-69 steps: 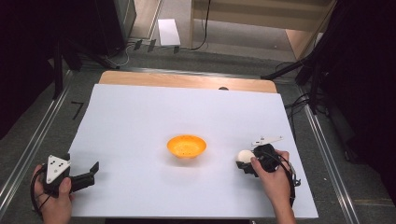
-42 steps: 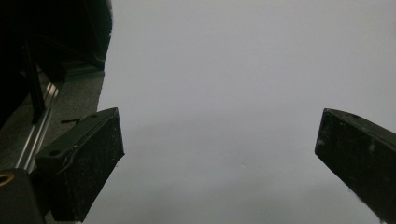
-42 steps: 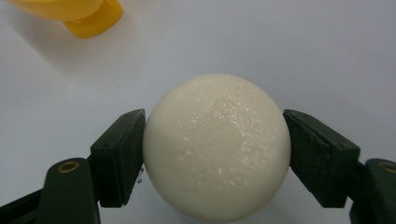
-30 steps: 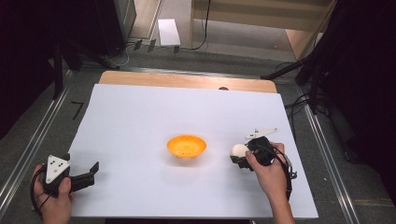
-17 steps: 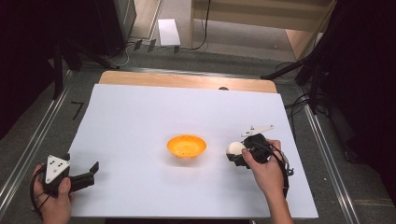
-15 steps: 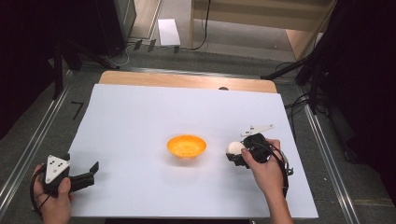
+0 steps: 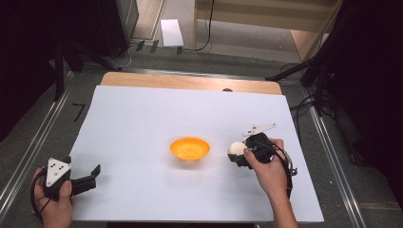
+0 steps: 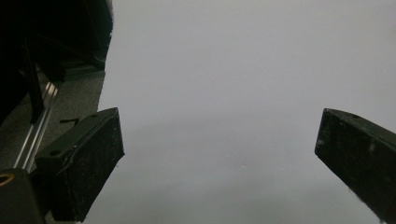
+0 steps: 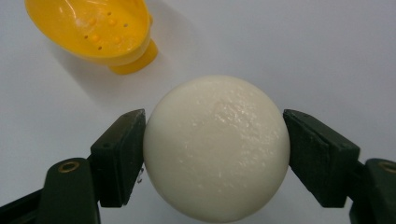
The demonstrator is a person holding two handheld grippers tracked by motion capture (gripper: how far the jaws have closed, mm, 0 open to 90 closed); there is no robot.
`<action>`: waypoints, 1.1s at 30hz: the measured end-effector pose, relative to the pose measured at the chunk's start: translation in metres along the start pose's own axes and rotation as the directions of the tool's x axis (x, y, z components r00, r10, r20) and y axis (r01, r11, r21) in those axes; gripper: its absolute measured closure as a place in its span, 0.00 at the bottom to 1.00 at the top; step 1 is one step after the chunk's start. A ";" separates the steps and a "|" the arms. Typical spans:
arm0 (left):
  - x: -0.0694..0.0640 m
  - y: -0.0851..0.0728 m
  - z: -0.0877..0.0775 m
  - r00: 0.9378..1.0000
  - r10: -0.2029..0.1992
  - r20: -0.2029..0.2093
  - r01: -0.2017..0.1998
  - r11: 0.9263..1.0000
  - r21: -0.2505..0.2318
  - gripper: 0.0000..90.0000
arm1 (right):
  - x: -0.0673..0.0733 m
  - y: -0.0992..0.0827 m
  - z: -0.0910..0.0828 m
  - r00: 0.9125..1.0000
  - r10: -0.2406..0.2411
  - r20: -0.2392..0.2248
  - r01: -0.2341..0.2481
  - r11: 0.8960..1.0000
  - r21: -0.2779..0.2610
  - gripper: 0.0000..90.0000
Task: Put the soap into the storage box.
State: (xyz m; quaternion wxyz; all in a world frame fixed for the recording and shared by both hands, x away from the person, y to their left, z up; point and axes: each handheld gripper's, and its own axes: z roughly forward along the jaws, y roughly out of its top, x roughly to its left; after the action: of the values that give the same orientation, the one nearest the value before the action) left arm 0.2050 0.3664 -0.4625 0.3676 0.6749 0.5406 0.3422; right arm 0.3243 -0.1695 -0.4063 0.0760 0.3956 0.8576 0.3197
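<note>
Between the right gripper's (image 9: 215, 154) fingers (image 9: 119, 156) sat a white ball (image 9: 215, 147), pinched on both sides and held just beside the orange bowl (image 7: 190, 148), on its right in the high view. In the right gripper view the bowl (image 9: 100, 30) lay tilted at the upper left, small dots inside it. The right hand (image 7: 267, 168) wrapped the gripper (image 7: 240, 154) from behind, forearm running in from the bottom edge, pointing left toward the bowl. Over at the near left corner of the white worktop (image 7: 142, 118), the left gripper (image 7: 92, 176) rested low with its fingers (image 8: 84, 161) spread wide apart and nothing between them, the left hand (image 7: 54, 199) gripping it, aimed rightward.
</note>
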 end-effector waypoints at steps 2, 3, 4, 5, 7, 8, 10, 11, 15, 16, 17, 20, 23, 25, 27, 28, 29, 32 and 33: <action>0.000 0.000 0.000 1.000 0.000 0.000 0.000 1.000 0.000 0.01 | 0.000 0.001 0.000 1.000 -0.005 -0.001 0.005 1.000 -0.003 0.28; 0.000 0.000 0.000 1.000 0.000 0.000 0.000 1.000 0.000 0.01 | 0.000 0.002 -0.001 1.000 -0.007 -0.002 0.007 1.000 -0.004 0.28; 0.000 0.000 0.000 1.000 0.000 0.000 0.000 1.000 0.000 0.01 | 0.001 0.003 -0.001 1.000 -0.007 -0.001 0.007 1.000 -0.003 0.28; 0.000 0.000 0.000 1.000 0.000 0.000 0.000 1.000 0.000 0.01 | 0.002 0.004 -0.001 1.000 -0.007 -0.001 0.007 1.000 -0.001 0.28; 0.000 0.000 0.000 1.000 -0.002 0.001 0.002 1.000 0.000 0.01 | 0.003 0.006 -0.002 1.000 -0.012 -0.001 0.012 1.000 -0.003 0.28; 0.000 0.000 0.000 1.000 -0.002 -0.001 0.002 1.000 0.001 0.01 | 0.003 0.007 -0.001 1.000 -0.016 -0.004 0.016 1.000 -0.005 0.28; 0.000 0.000 0.000 1.000 -0.003 0.000 0.003 1.000 0.000 0.01 | 0.004 0.008 -0.001 1.000 -0.018 -0.003 0.018 1.000 -0.003 0.28; 0.000 0.000 0.000 1.000 -0.003 0.000 0.003 1.000 0.001 0.01 | 0.005 0.009 -0.001 1.000 -0.013 -0.005 0.013 1.000 0.001 0.28; 0.000 0.000 0.000 1.000 -0.003 0.001 0.003 1.000 -0.001 0.01 | 0.006 0.012 0.000 1.000 -0.027 -0.009 0.027 1.000 -0.003 0.28; 0.000 0.000 0.000 1.000 -0.002 0.000 0.002 1.000 0.000 0.01 | 0.007 0.014 0.000 1.000 -0.020 -0.010 0.020 1.000 0.000 0.28; 0.000 0.000 0.000 1.000 0.000 0.000 0.000 1.000 0.000 0.01 | 0.007 0.014 0.000 1.000 -0.025 -0.009 0.025 1.000 -0.002 0.28; 0.000 0.000 0.000 1.000 0.000 0.000 0.000 1.000 0.000 0.01 | 0.008 0.016 0.001 0.999 -0.032 -0.011 0.032 0.999 -0.006 0.28; 0.000 0.000 0.000 1.000 -0.001 0.001 0.001 1.000 0.001 0.01 | 0.009 0.017 0.002 1.000 -0.026 -0.018 0.026 1.000 -0.006 0.28; 0.000 0.000 0.000 1.000 0.000 0.000 0.000 1.000 0.000 0.01 | 0.011 0.019 0.003 0.999 -0.025 -0.024 0.025 1.000 -0.008 0.28; 0.000 0.000 0.000 1.000 0.000 0.001 0.000 1.000 0.001 0.01 | 0.012 0.020 0.004 0.999 -0.027 -0.024 0.027 1.000 -0.009 0.28; 0.000 0.000 0.000 1.000 -0.001 0.001 0.001 1.000 0.000 0.01 | 0.013 0.021 0.005 0.999 -0.038 -0.024 0.038 0.999 -0.010 0.28; 0.000 0.000 0.000 1.000 0.002 0.001 -0.002 1.000 0.002 0.01 | 0.013 0.022 0.005 0.999 -0.036 -0.023 0.036 0.999 -0.008 0.28; 0.000 0.000 0.000 1.000 0.004 0.001 -0.004 1.000 0.002 0.01 | 0.015 0.023 0.005 0.999 -0.036 -0.024 0.036 0.999 -0.009 0.28; 0.000 0.000 0.000 1.000 0.004 0.001 -0.004 1.000 0.002 0.01 | 0.016 0.024 0.005 0.999 -0.037 -0.027 0.037 0.999 -0.009 0.28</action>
State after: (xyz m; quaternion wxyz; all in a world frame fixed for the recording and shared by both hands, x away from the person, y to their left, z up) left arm 0.2050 0.3665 -0.4625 0.3666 0.6764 0.5395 0.3422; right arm 0.3308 -0.1442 -0.3937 0.0718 0.3750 0.8643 0.3274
